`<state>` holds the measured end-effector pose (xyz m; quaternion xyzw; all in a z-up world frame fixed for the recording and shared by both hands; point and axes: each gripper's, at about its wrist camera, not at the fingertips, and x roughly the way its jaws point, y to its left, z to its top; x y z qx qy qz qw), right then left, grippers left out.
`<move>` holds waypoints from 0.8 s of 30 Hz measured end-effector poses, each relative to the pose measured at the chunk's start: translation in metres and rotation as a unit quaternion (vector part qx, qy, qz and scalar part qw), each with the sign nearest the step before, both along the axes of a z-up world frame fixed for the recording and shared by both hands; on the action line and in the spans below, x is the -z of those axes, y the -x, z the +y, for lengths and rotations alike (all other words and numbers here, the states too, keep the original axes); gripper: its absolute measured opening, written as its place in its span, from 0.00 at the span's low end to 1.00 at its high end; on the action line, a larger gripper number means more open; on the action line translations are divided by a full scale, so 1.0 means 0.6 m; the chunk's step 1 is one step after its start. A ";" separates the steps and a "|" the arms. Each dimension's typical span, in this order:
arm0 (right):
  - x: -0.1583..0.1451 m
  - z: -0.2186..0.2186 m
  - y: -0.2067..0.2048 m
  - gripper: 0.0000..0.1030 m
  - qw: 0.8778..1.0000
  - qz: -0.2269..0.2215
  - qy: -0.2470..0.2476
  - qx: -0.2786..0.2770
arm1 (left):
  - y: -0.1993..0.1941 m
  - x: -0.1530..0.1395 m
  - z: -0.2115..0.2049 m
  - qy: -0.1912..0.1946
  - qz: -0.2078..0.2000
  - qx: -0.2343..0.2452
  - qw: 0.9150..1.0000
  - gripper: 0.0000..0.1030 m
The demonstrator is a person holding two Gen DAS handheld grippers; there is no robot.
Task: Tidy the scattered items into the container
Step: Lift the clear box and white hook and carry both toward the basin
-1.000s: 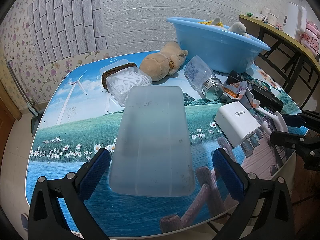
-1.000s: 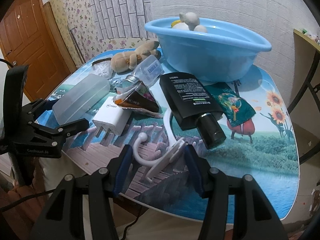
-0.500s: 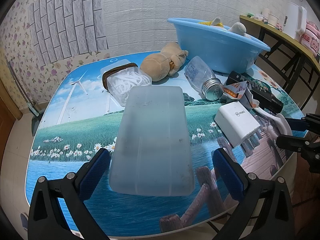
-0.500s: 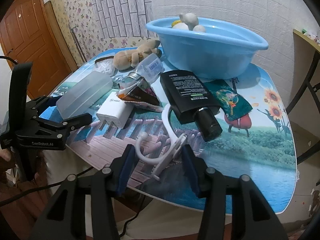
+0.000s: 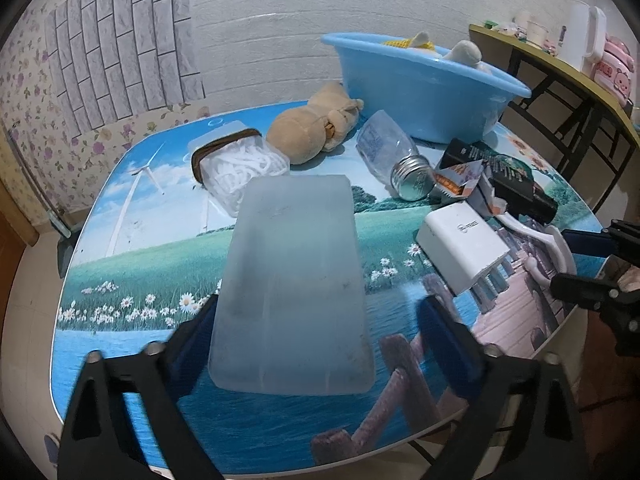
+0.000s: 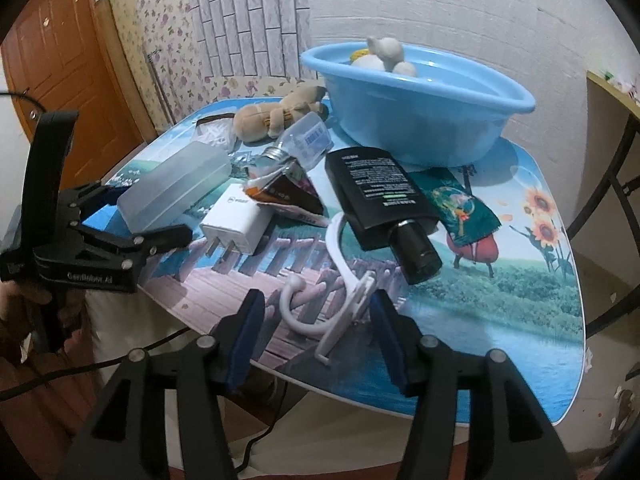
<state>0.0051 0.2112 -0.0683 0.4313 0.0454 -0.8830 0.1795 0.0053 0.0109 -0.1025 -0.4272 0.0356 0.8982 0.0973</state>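
While the left claw [image 5: 316,336] stays wide astride the frosted box [image 5: 294,280], the right claw [image 6: 316,336], seemingly nearer, brackets the white hook [image 6: 340,292] unclosed.

The left gripper [image 6: 132,216] body reads roughly "GenRobot.AI"; print on the black bottle [image 6: 376,192] and white charger [image 6: 236,220] is illegible.

The worktop [image 5: 132,264] was glossy, printed with a landscape. The frosted box [image 5: 294,280] looked like matt, scuffed plastic, the blue basin [image 6: 420,120] smooth shiny plastic. The bear [image 5: 312,128] was fuzzy plush. The clear bottle [image 5: 384,148] had a brushed metal cap [image 5: 412,182]. The charger [image 6: 236,222] was glossy white plastic, the black tube [image 6: 380,196] satin.
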 end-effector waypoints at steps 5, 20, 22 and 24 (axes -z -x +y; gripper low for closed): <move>0.006 -0.012 0.002 0.63 1.000 0.003 -0.024 -0.002 | 0.003 -0.005 -0.001 0.000 0.005 -0.002 1.000 0.62; 0.015 -0.011 0.017 0.51 1.000 0.003 -0.014 0.019 | -0.003 -0.010 -0.010 -0.017 0.006 -0.009 1.000 0.58; 0.013 -0.006 0.015 0.51 1.000 0.000 -0.003 0.019 | -0.005 -0.017 -0.015 -0.021 0.010 -0.013 1.000 0.58; 0.006 -0.003 0.010 0.51 1.000 0.007 0.004 0.020 | -0.009 -0.025 -0.018 -0.023 0.014 -0.016 1.000 0.58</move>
